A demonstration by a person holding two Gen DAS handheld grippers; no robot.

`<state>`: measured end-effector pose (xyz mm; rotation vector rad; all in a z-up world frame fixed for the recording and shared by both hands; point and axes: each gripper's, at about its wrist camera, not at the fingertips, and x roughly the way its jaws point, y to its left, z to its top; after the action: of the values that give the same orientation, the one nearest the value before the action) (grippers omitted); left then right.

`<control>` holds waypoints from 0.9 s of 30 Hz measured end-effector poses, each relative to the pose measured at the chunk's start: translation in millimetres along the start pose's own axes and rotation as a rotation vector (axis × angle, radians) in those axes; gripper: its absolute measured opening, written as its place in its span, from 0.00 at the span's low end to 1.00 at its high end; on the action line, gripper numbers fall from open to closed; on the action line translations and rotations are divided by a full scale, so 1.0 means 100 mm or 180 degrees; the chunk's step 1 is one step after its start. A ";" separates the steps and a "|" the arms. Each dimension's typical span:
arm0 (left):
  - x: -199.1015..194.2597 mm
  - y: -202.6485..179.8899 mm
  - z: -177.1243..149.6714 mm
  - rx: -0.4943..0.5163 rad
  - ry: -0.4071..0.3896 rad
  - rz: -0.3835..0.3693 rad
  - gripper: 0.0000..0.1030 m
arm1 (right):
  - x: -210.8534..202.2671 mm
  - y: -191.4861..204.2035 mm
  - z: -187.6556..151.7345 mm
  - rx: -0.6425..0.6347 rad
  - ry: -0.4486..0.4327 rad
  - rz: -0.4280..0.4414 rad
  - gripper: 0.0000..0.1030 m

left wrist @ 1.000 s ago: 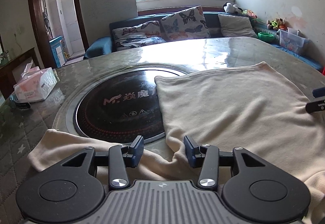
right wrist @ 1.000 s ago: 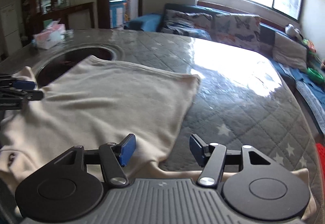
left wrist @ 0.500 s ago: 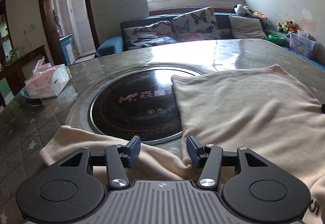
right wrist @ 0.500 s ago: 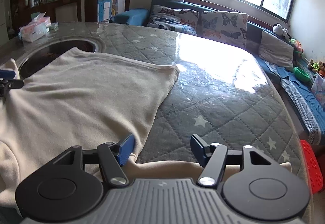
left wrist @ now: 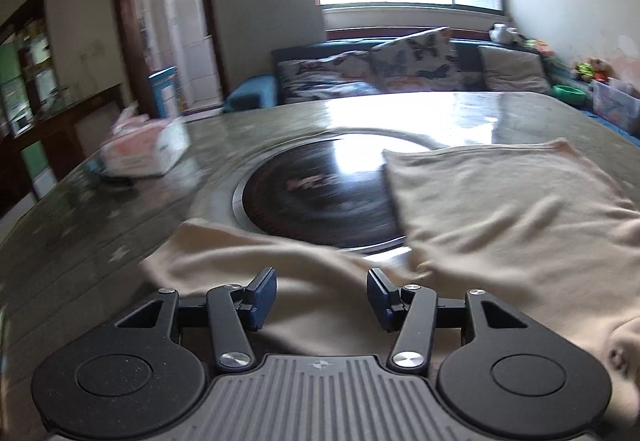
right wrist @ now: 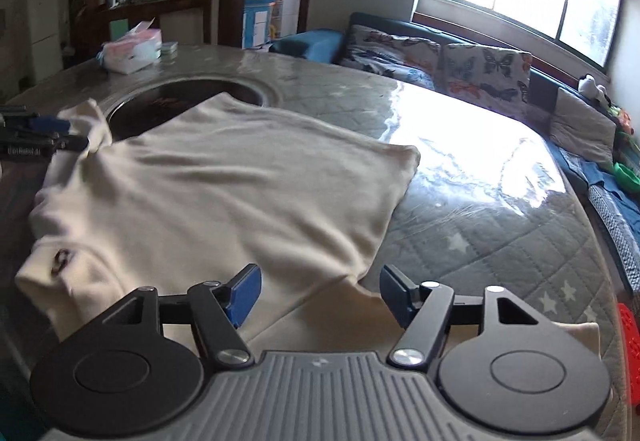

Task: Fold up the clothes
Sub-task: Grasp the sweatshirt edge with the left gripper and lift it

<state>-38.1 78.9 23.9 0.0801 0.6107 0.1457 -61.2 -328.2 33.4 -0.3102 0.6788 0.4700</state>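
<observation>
Left gripper (left wrist: pixel 322 293): jaws wide apart, nothing between them, poised over the left sleeve (left wrist: pixel 240 249). Shirt (right wrist: pixel 224 193): cream, spread flat on the table (right wrist: pixel 480 241), body overlapping the hob (left wrist: pixel 320 193), both sleeves out, collar nearest. Right gripper (right wrist: pixel 320 293): gaping too, empty, above the right sleeve (right wrist: pixel 520 333). No fold visible anywhere; by the look of it, all folding outstanding.
</observation>
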 end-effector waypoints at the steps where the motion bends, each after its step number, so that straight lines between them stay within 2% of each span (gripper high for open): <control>1: 0.02 0.08 0.00 -0.0064 0.0020 0.0088 0.52 | -0.02 0.01 -0.01 0.0002 0.0000 -0.0007 0.66; 7: 0.14 0.55 -0.01 -0.0466 0.0151 0.0620 0.52 | -0.17 -0.09 -0.09 0.0145 -0.0041 -0.0130 0.71; 10: 0.24 0.77 0.01 -0.0649 0.0206 0.0810 0.52 | -0.21 -0.18 -0.14 0.0235 -0.0035 -0.0249 0.71; 15: 0.38 0.93 0.05 -0.0792 0.0271 0.0820 0.49 | -0.24 -0.41 -0.26 0.0488 0.0009 -0.0490 0.71; 18: 0.41 0.95 0.07 -0.0804 0.0254 0.0744 0.24 | -0.25 -0.51 -0.33 0.0603 0.0033 -0.0590 0.71; 19: 0.41 0.93 0.07 -0.0767 0.0244 0.0735 0.11 | -0.25 -0.53 -0.34 0.0626 0.0044 -0.0615 0.71; 22: 0.39 0.89 0.05 -0.0688 0.0194 0.0912 0.01 | -0.22 -0.59 -0.39 0.0677 0.0084 -0.0675 0.71; 27: 0.22 1.08 -0.07 -0.0872 0.0216 0.1276 0.00 | -0.20 -0.67 -0.45 0.0765 0.0111 -0.0682 0.72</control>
<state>-36.8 189.0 18.1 -0.0693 0.6319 0.6205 -64.1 -410.7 21.2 -0.1618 0.7193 0.1763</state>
